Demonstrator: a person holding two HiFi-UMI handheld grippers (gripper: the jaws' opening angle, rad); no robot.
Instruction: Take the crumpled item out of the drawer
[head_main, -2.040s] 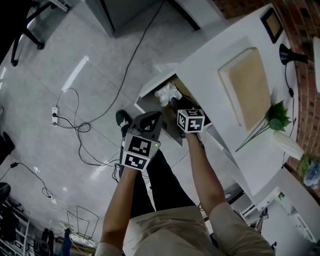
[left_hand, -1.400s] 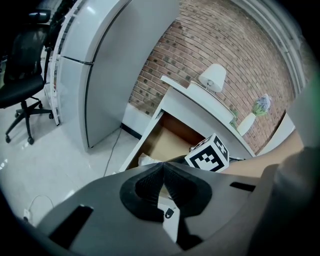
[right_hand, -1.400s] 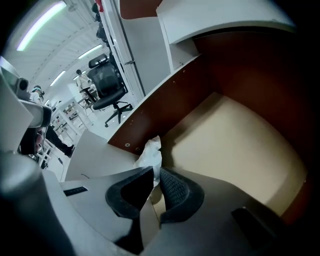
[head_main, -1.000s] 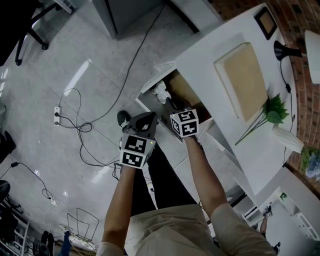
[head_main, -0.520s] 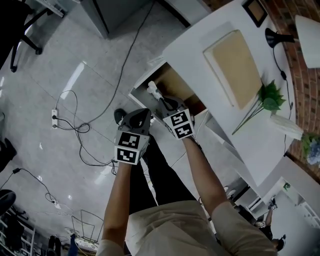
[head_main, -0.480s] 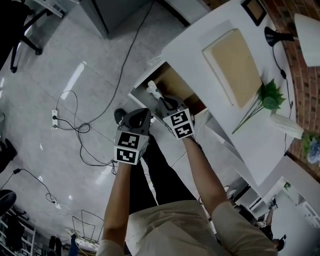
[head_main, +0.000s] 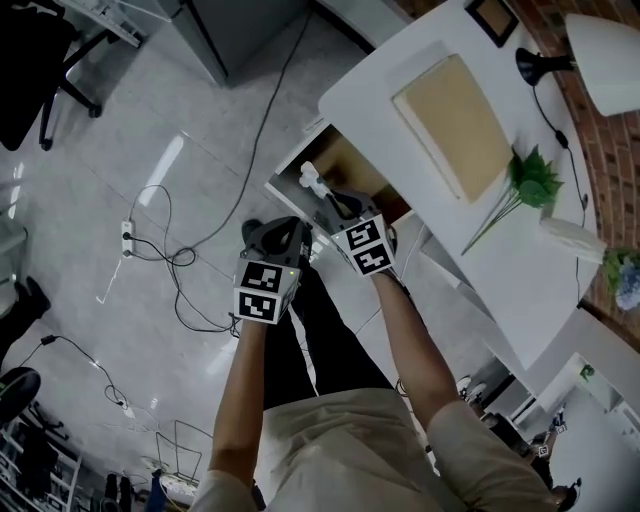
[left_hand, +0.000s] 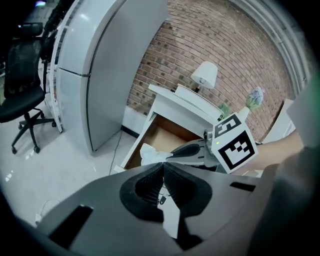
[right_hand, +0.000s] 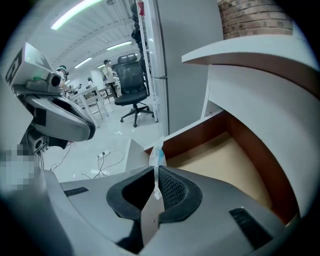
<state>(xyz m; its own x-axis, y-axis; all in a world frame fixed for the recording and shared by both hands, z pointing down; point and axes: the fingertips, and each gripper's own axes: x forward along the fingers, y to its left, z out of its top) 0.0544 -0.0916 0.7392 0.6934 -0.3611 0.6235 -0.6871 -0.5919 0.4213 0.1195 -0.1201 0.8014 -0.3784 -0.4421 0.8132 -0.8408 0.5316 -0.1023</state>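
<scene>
The crumpled white item hangs over the front corner of the open wooden drawer under the white desk. My right gripper is shut on it. In the right gripper view a thin white and blue strip of the item sticks out from between the pads of that gripper, above the drawer's bare tan bottom. My left gripper hovers beside the right one, outside the drawer. Seen in its own view, the left gripper has its jaws pressed together with nothing between them, facing the item.
The white desk carries a tan mat, a lamp, a picture frame and a green plant. Cables and a power strip lie on the floor. A black chair and a grey cabinet stand nearby.
My right gripper has drawn the crumpled item from inside the drawer toward its front corner, and the item looks more stretched. The left gripper stays beside it.
</scene>
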